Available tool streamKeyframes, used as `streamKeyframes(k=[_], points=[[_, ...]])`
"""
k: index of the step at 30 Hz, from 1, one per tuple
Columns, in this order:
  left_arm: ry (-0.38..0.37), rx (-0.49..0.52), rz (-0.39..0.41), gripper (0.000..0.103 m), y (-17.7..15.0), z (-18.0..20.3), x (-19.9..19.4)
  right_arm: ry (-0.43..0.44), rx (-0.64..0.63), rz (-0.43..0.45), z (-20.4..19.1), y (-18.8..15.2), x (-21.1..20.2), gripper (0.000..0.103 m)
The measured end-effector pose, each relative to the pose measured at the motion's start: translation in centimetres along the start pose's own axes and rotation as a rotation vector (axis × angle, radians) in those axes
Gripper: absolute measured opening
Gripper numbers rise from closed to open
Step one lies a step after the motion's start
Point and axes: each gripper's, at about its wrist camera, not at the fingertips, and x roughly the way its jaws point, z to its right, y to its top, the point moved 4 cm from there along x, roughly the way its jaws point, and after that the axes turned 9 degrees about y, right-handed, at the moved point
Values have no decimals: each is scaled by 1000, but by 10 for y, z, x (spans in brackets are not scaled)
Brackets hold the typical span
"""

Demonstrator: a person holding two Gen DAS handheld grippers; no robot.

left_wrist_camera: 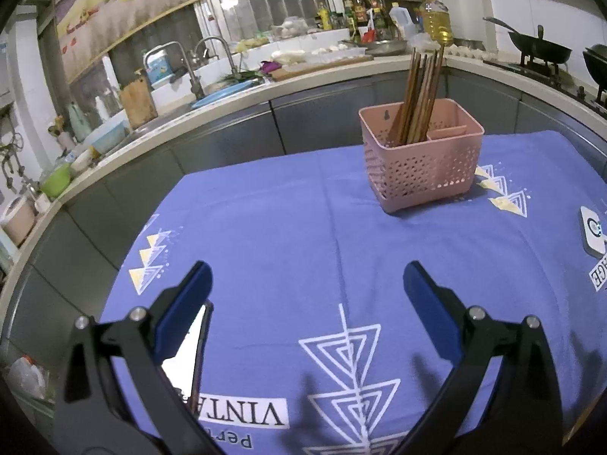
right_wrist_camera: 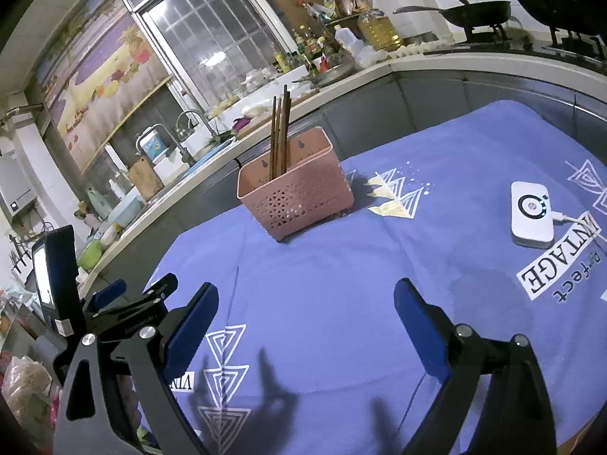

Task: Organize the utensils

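A pink perforated utensil basket (left_wrist_camera: 421, 159) (right_wrist_camera: 297, 189) stands on the blue tablecloth (left_wrist_camera: 284, 227) (right_wrist_camera: 341, 284), toward the far side. Several brown wooden chopsticks (left_wrist_camera: 421, 91) (right_wrist_camera: 280, 132) stand upright in its left compartment. My left gripper (left_wrist_camera: 307, 276) hovers open over the cloth, well short of the basket, nothing between its blue pads. My right gripper (right_wrist_camera: 305, 299) is open too and empty, also near the table's front. In the right wrist view, part of the left gripper's body (right_wrist_camera: 125, 311) shows at the left edge.
A white device (right_wrist_camera: 531, 214) (left_wrist_camera: 593, 231) with a cable lies on the cloth to the right. Behind the table runs a kitchen counter (left_wrist_camera: 227, 93) with a sink, taps, bottles and woks on a stove (right_wrist_camera: 481, 15).
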Motion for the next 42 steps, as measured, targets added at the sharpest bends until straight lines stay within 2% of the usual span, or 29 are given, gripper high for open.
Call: streamKeyframes(k=[5, 31, 42], points=[[19, -2, 4, 97, -1, -1, 0, 10, 6, -6, -2, -3, 2, 89], [-51, -5, 12, 97, -4, 8, -10, 27, 8, -15, -6, -8, 5, 81], [-80, -1, -10, 97, -10, 19, -7, 26, 10, -15, -7, -9, 5, 78]])
